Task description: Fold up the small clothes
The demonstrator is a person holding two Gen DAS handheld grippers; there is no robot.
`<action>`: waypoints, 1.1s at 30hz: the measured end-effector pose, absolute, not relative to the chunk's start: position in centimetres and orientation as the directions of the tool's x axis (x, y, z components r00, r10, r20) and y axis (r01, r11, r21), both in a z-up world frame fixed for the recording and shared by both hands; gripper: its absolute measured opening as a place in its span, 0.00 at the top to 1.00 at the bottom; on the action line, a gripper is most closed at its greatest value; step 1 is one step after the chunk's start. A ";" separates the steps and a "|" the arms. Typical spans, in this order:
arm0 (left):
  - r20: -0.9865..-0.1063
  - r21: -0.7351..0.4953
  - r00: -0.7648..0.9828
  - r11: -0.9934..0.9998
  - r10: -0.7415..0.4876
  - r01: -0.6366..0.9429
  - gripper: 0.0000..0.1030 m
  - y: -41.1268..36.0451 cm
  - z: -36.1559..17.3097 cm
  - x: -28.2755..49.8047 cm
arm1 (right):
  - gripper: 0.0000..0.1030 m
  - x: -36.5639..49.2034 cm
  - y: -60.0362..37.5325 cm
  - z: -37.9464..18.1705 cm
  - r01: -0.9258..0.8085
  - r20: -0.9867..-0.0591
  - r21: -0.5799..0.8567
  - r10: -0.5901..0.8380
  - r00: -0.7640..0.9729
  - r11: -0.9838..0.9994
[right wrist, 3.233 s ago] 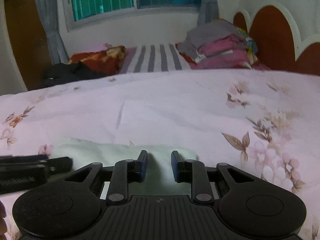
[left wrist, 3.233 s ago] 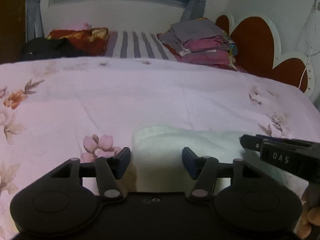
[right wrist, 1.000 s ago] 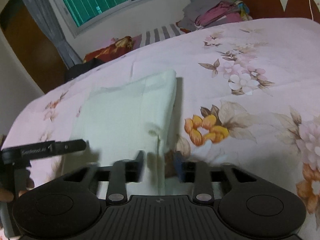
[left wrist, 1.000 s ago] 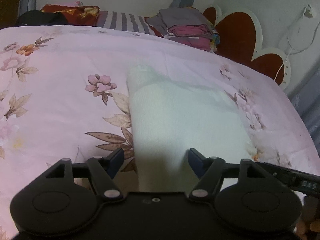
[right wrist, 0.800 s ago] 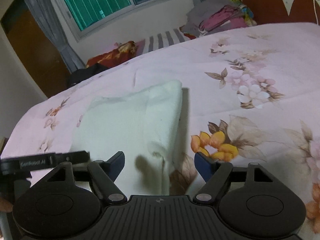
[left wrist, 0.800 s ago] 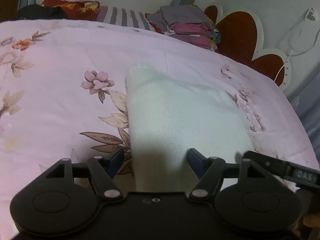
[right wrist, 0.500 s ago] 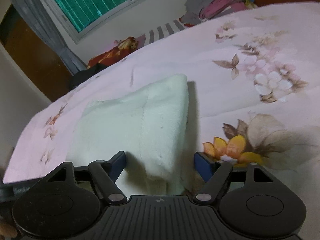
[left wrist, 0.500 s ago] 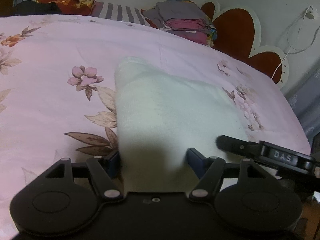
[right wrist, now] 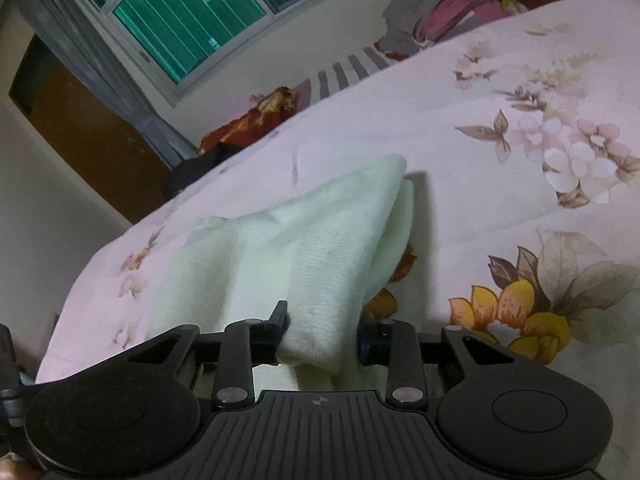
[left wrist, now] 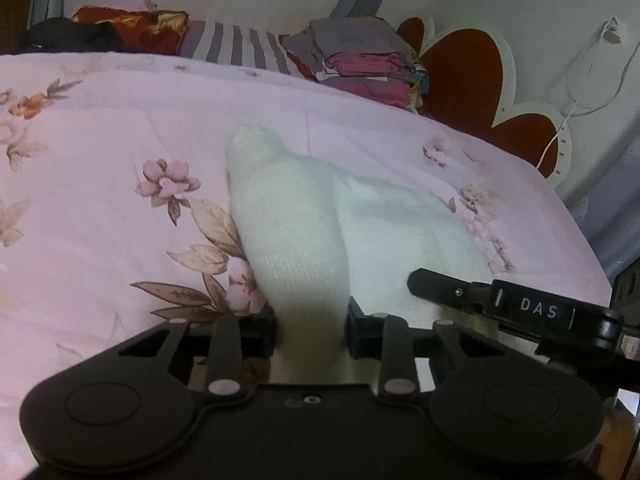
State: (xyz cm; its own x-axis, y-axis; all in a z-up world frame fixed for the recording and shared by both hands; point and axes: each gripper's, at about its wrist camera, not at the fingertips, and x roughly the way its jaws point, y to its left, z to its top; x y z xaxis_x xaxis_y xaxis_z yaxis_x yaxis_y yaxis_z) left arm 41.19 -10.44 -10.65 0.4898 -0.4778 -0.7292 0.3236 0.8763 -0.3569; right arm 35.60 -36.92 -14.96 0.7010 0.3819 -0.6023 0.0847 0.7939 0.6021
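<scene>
At the near edge of the bed we see the left hand-held gripper (left wrist: 310, 328) clamped on a bunched fold of the white knitted garment (left wrist: 292, 220), the cloth pinched between both blue pads. The right hand-held gripper (right wrist: 322, 330) likewise grips the garment (right wrist: 320, 248) at its near corner, the hem spilling below its fingers. In the left wrist view the right hand-held gripper's arm reaches in from the right, resting over the cloth and printed "DAS"; further characters beside it are too small to read. The garment's near edge is hidden behind both gripper bodies. It lies on the pink floral bedspread (left wrist: 100, 200), partly lifted. Farther off, a stack of folded clothes (left wrist: 360, 60) sits beside the red headboard (left wrist: 460, 68), cropped in the right wrist view. The green window (right wrist: 192, 12) is cut off above.
</scene>
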 end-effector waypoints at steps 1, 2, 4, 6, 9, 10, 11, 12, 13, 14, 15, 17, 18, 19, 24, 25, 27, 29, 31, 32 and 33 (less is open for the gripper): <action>-0.728 -0.355 0.493 0.877 -0.476 0.324 0.71 -10.1 -10.2 41.1 | 0.70 35.5 -36.7 -14.6 0.078 -0.598 0.601 0.383 0.704 0.795; -0.726 -0.350 0.498 0.878 -0.474 0.325 0.71 -9.7 -9.7 40.9 | 0.70 35.5 -36.4 -14.2 0.069 -0.593 0.601 0.386 0.706 0.796; -0.719 -0.341 0.514 0.882 -0.468 0.327 0.71 -8.3 -8.7 40.5 | 0.70 35.4 -35.5 -13.2 0.055 -0.583 0.608 0.398 0.709 0.792; -0.711 -0.333 0.530 0.885 -0.462 0.325 0.71 -6.7 -7.7 40.3 | 0.70 35.5 -34.2 -12.2 0.035 -0.567 0.615 0.411 0.714 0.787; -0.701 -0.322 0.555 0.893 -0.448 0.313 0.71 -3.1 -6.3 39.9 | 0.70 35.8 -31.3 -10.7 0.000 -0.546 0.625 0.436 0.715 0.781; -0.698 -0.319 0.563 0.896 -0.442 0.308 0.71 -1.7 -5.9 39.8 | 0.70 35.9 -30.1 -10.2 -0.011 -0.539 0.629 0.446 0.714 0.778; -0.696 -0.317 0.570 0.899 -0.437 0.302 0.71 -0.2 -5.6 39.7 | 0.70 36.2 -29.1 -9.8 -0.022 -0.533 0.631 0.455 0.713 0.775; -0.695 -0.314 0.575 0.901 -0.432 0.299 0.71 1.1 -5.4 39.6 | 0.70 36.3 -27.6 -9.4 -0.035 -0.527 0.633 0.464 0.712 0.773; -0.693 -0.310 0.581 0.904 -0.428 0.296 0.71 2.7 -5.1 39.6 | 0.70 36.4 -26.2 -9.0 -0.046 -0.522 0.634 0.472 0.710 0.772; -0.690 -0.306 0.587 0.906 -0.423 0.294 0.71 4.6 -4.9 39.6 | 0.70 36.5 -24.5 -8.7 -0.058 -0.518 0.633 0.479 0.709 0.772; -0.689 -0.303 0.590 0.907 -0.421 0.294 0.71 6.1 -4.7 39.6 | 0.70 36.5 -22.9 -8.4 -0.069 -0.514 0.632 0.483 0.709 0.772; -0.688 -0.300 0.593 0.908 -0.418 0.292 0.71 9.5 -4.6 39.8 | 0.70 36.5 -19.4 -8.0 -0.080 -0.512 0.628 0.488 0.707 0.774; -0.688 -0.299 0.595 0.910 -0.415 0.288 0.71 11.5 -4.5 40.0 | 0.70 36.5 -17.3 -7.9 -0.079 -0.512 0.630 0.490 0.706 0.772; -0.689 -0.294 0.598 0.912 -0.410 0.287 0.71 13.3 -4.5 40.2 | 0.70 36.6 -15.7 -7.9 -0.078 -0.512 0.633 0.492 0.704 0.771; -0.698 -0.273 0.602 0.922 -0.387 0.276 0.71 20.8 -5.4 41.4 | 0.70 37.6 -6.4 -8.4 -0.084 -0.514 0.637 0.504 0.694 0.766; -0.701 -0.271 0.602 0.923 -0.383 0.271 0.71 22.1 -5.6 41.6 | 0.70 37.9 -4.9 -8.7 -0.082 -0.513 0.642 0.508 0.692 0.762; -0.707 -0.277 0.597 0.925 -0.379 0.258 0.71 24.2 -6.3 42.1 | 0.70 38.5 -2.1 -9.4 -0.075 -0.516 0.653 0.516 0.684 0.753; -0.709 -0.287 0.595 0.926 -0.379 0.246 0.71 26.2 -7.5 42.6 | 0.70 39.0 0.2 -10.2 -0.069 -0.528 0.653 0.519 0.672 0.754; -0.720 -0.284 0.587 0.929 -0.370 0.236 0.70 27.4 -8.8 42.9 | 0.70 39.7 2.2 -11.0 -0.063 -0.547 0.646 0.518 0.658 0.761; -0.722 -0.296 0.580 0.926 -0.377 0.234 0.67 27.9 -9.5 43.1 | 0.70 40.0 2.7 -11.4 -0.061 -0.555 0.640 0.516 0.652 0.766; -0.719 -0.308 0.578 0.923 -0.385 0.231 0.63 28.2 -10.1 43.2 | 0.70 40.3 3.2 -11.8 -0.058 -0.566 0.631 0.510 0.648 0.774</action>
